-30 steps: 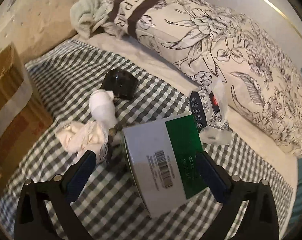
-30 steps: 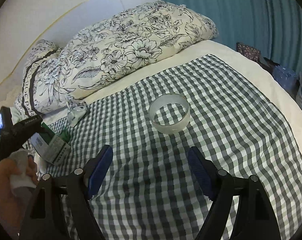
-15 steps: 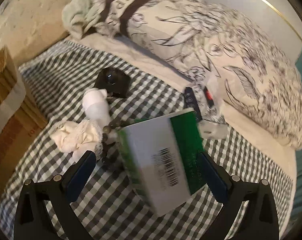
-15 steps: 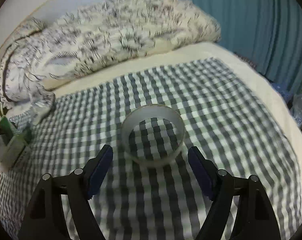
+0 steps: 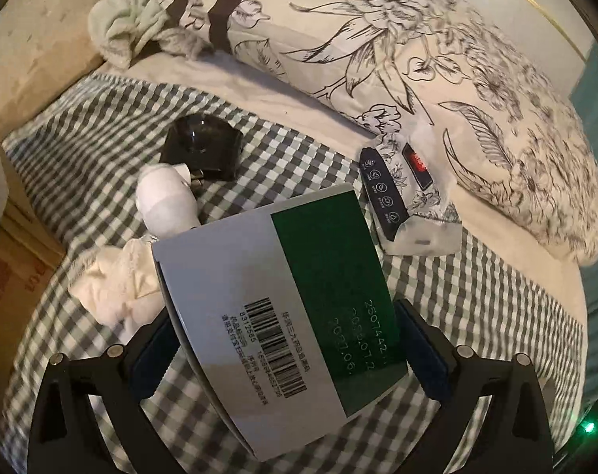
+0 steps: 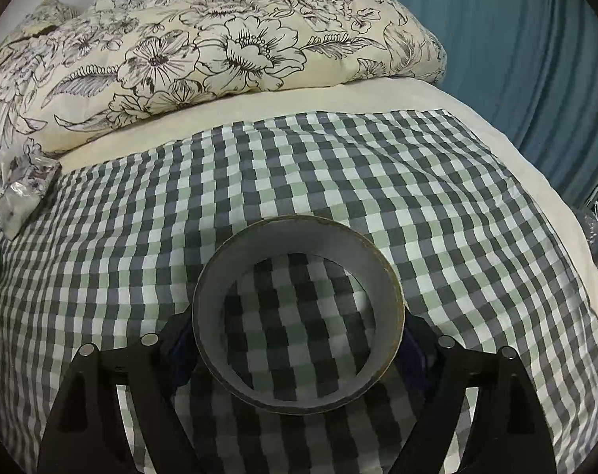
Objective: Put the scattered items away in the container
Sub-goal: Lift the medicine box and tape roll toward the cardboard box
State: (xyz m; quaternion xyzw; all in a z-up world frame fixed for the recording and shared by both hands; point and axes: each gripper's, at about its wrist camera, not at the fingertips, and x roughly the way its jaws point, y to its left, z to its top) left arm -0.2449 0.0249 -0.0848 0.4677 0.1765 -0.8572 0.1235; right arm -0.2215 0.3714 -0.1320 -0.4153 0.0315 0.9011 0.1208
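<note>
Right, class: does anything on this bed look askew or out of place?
Yes. The green-and-white box sits tilted between the left hand-held gripper fingers, and socks, a black plug and a tissue pack lie scattered.

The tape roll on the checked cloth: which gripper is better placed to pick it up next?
Right. The right gripper already has the tape roll between its open fingers, while the left gripper is busy holding the green and white box.
</note>
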